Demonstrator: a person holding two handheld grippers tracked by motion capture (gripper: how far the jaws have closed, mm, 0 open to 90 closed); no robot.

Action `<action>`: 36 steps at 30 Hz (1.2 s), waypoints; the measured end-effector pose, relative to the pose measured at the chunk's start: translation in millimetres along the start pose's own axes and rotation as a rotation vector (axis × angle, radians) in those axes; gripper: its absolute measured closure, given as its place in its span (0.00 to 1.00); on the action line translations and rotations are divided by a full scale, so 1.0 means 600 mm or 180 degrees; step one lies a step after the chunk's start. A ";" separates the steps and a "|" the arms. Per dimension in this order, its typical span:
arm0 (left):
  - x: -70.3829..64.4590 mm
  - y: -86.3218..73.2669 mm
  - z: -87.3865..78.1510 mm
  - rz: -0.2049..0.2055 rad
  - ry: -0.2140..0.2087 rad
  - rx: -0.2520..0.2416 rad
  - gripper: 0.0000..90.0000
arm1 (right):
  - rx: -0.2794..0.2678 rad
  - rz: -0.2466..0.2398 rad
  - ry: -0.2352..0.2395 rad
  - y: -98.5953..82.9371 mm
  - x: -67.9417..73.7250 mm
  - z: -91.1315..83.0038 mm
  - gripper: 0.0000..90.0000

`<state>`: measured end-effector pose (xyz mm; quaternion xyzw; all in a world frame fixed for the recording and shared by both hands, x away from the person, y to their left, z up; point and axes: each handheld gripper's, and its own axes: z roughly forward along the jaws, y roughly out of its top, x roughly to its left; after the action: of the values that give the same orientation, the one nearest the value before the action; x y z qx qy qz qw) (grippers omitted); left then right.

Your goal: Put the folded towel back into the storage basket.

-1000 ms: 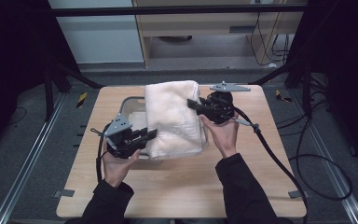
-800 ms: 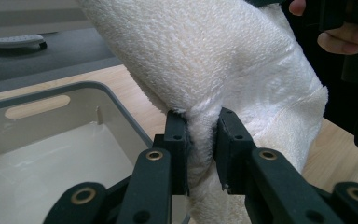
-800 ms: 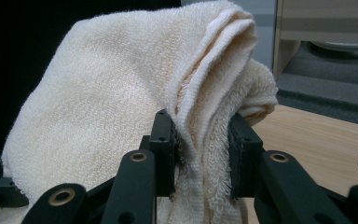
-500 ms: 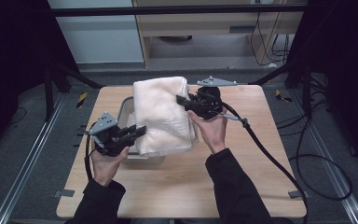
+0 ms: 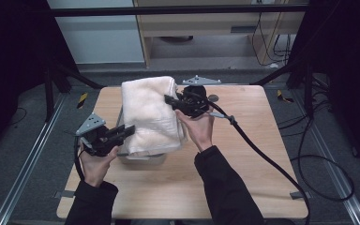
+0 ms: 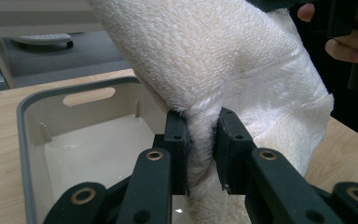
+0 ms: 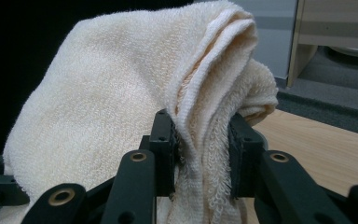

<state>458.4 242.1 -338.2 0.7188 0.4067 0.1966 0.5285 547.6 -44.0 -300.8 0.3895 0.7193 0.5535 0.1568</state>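
Left gripper (image 5: pixel 124 132) pinches a fold of the cream towel (image 5: pixel 151 112) at its near edge; right gripper (image 5: pixel 171 101) clamps the bunched far edge. Towel hangs stretched between both, long axis running gripper to gripper, held over the grey bin (image 6: pixel 35 100) directly below. Bin looks empty, on the desk (image 5: pixel 243 154); nothing blocks lowering.

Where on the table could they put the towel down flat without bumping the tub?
Bare wood lies right of the bin, between the right gripper and the table edge, and along the near edge between the two sleeves. It is crowded on the left, where the towel hangs over the bin beside the left gripper.
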 end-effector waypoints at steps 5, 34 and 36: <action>0.012 -0.002 -0.007 -0.0057 0.0056 -0.0025 0.84 | -0.0007 -0.0006 0.0023 0.002 0.008 0.017 0.76; 0.074 -0.014 -0.011 -0.0213 0.0415 0.0056 0.84 | 0.0006 0.0085 0.0041 -0.010 0.028 0.105 0.76; 0.078 -0.018 -0.008 -0.0206 0.0426 0.0089 0.84 | 0.0038 0.0064 0.0017 -0.017 0.026 0.116 0.75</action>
<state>478.8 283.1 -353.3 0.6979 0.4668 0.2213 0.4961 579.2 13.3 -330.6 0.3961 0.7190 0.5518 0.1470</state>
